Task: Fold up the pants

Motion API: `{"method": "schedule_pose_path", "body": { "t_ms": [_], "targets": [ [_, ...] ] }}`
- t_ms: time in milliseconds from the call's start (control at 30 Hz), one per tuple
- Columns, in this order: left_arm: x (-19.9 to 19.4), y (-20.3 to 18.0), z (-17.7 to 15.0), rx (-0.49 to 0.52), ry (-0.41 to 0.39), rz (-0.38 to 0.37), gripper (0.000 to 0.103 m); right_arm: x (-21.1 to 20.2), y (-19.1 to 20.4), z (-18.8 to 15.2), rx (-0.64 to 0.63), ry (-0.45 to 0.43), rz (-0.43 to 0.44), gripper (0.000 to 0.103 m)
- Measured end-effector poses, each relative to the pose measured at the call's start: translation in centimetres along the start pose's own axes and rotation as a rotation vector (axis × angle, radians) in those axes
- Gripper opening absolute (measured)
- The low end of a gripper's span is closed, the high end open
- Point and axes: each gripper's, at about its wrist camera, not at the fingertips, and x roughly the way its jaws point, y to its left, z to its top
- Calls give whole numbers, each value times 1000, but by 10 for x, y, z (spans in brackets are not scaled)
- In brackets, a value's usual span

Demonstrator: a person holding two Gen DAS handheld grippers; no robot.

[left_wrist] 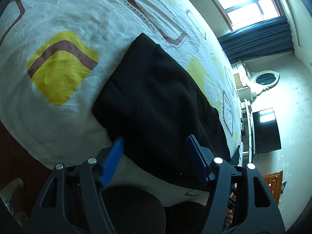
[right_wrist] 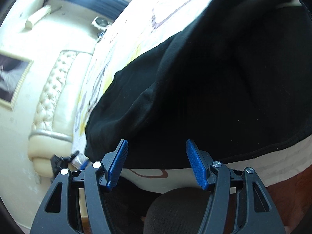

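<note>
You held both grippers, left gripper (left_wrist: 155,146) and right gripper (right_wrist: 157,146), fingers apart, gripping nothing. Folded black fabric pants (left_wrist: 156,101) lay just beyond the fingers on the patterned white bedsheet (left_wrist: 58,107). Pinch edge layers together.

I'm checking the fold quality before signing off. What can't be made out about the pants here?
- Left wrist view: pants near edge, hidden behind the left tool.
- Right wrist view: pants cut off by the right frame edge; layers lost in uniform black.
</note>
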Motion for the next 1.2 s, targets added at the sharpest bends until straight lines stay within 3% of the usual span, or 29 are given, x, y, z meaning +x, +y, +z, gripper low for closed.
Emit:
{"method": "schedule_pose_path", "body": {
  "t_ms": [133,333,433,467,567,867,900,933,1000,1200],
  "targets": [
    [8,-2,3,-51,-19,17,69,3,-10,2,112,-22,67,62],
    [6,-5,0,-128,-75,17,72,10,1,13,106,-69,91,61],
    [-1,-7,-3,-135,-99,17,72,18,3,20,97,-61,76,48],
    [-2,-7,-3,-132,-101,18,72,22,5,22,91,-59,56,37],
    [-3,-4,-2,-146,-102,25,72,21,0,30,90,-54,18,22],
    [-5,-6,5,-136,-138,16,75,17,-3,25,79,-57,5,19],
    [-5,-9,6,-104,-148,29,61,18,-5,25,87,-56,8,19],
    [-3,-11,7,-63,-153,62,32,19,-6,26,96,-54,11,19],
    [3,-10,10,-21,-136,112,11,20,-5,27,105,-56,18,18],
    [-11,1,10,-98,-141,68,7,4,3,22,74,-89,54,13]
  ]
}}
